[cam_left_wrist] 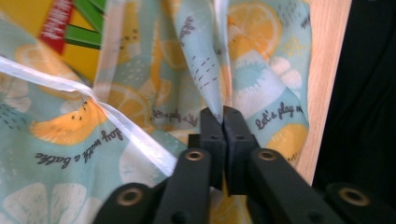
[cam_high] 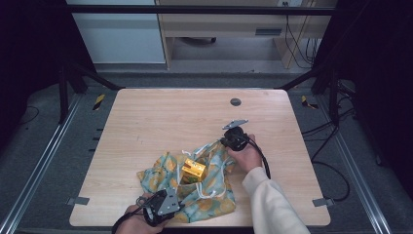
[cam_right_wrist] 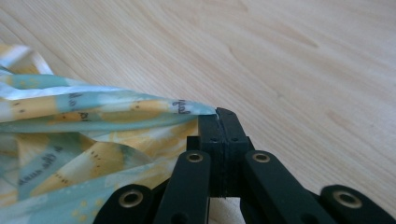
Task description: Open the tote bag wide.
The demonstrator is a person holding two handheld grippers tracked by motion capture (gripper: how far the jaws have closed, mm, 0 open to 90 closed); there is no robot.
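Note:
A lemon-print cloth bag lies crumpled near the table's front edge, with a yellow box sitting in its folds. A white ribbon drawstring crosses the cloth. My left gripper is at the bag's near left corner, shut on a fold of the cloth. My right gripper is at the bag's far right corner, shut on the cloth's edge. The box's yellow, red and green side shows past the left jaws.
The wooden table has bare surface behind and to the left of the bag. A dark round grommet sits near the far edge. The table's front edge runs close beside the left gripper. A sleeved forearm comes in from the front right.

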